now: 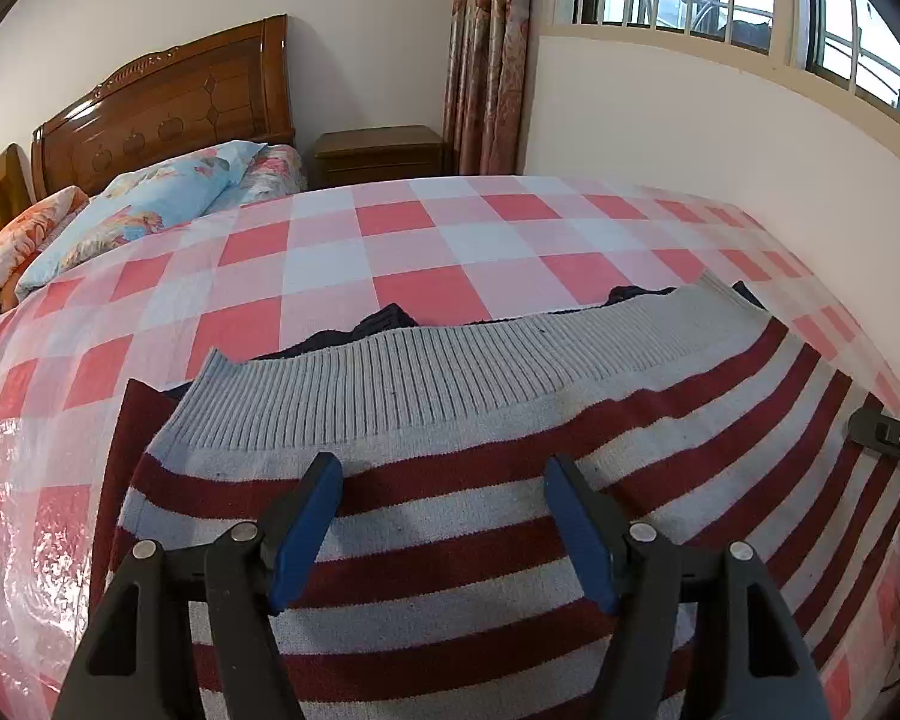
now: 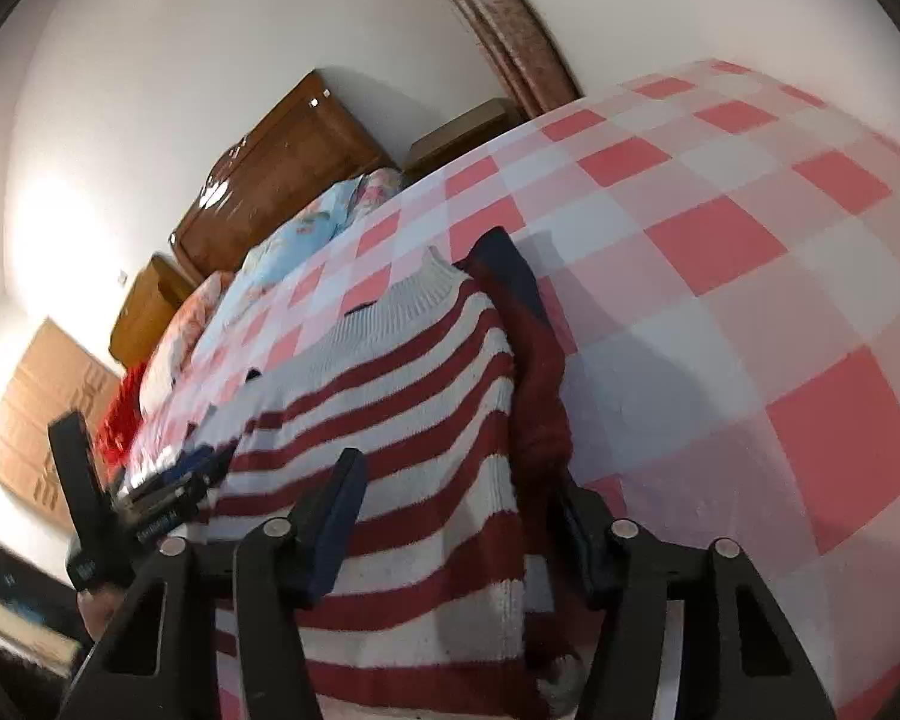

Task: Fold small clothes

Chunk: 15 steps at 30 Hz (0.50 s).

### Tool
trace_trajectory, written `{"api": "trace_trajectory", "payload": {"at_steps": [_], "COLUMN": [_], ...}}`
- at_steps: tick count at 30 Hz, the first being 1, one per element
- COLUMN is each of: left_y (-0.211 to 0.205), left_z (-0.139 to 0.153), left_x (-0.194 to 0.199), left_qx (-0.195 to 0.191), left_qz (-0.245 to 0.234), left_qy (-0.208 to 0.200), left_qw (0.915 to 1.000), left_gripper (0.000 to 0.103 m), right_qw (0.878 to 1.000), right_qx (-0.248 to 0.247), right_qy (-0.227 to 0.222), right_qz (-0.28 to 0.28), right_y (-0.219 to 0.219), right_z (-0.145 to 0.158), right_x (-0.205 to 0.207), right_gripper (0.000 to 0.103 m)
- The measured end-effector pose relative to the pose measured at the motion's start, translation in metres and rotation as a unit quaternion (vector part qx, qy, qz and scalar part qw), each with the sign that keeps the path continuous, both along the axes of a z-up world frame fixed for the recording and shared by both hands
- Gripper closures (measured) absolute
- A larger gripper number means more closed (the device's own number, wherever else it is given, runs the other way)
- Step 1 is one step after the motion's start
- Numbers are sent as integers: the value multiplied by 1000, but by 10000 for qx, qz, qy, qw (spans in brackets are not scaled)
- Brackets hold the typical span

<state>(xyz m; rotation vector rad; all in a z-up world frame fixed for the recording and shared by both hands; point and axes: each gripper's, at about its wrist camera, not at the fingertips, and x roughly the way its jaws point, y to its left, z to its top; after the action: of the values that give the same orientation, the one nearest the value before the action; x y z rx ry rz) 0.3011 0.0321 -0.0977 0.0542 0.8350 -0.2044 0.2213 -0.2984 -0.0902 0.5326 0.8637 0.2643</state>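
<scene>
Two blue-padded fingers of the left gripper stand wide apart and hold nothing, hovering low and level over the striped sweater, which lies flat on the checked bedcover with its grey ribbed hem farthest away. From the right wrist, the right gripper is tilted, its jaws spread over the sweater's edge near a dark red sleeve, gripping nothing, with the left gripper low at the sweater's far side.

Ribbed knit striped sweater, glossy plastic-covered checked bedspread, polished wooden headboard upper left.
</scene>
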Motion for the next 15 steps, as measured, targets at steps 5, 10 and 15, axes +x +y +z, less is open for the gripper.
{"api": "trace_trajectory", "payload": {"at_steps": [5, 10, 15], "left_y": [0, -1, -1], "left_z": [-1, 0, 0], "left_x": [0, 0, 0], "left_qx": [13, 15, 13], "left_qz": [-2, -5, -3], "left_qy": [-1, -2, -2], "left_qw": [10000, 10000, 10000], "left_gripper": [32, 31, 31], "right_qw": [9999, 9985, 9944], "right_qx": [-1, 6, 120], "right_qy": [127, 206, 94], "right_qz": [-52, 513, 1050], "right_y": [-14, -16, -9], "right_z": [-1, -6, -9], "right_x": [26, 31, 18], "right_gripper": [0, 81, 80]}}
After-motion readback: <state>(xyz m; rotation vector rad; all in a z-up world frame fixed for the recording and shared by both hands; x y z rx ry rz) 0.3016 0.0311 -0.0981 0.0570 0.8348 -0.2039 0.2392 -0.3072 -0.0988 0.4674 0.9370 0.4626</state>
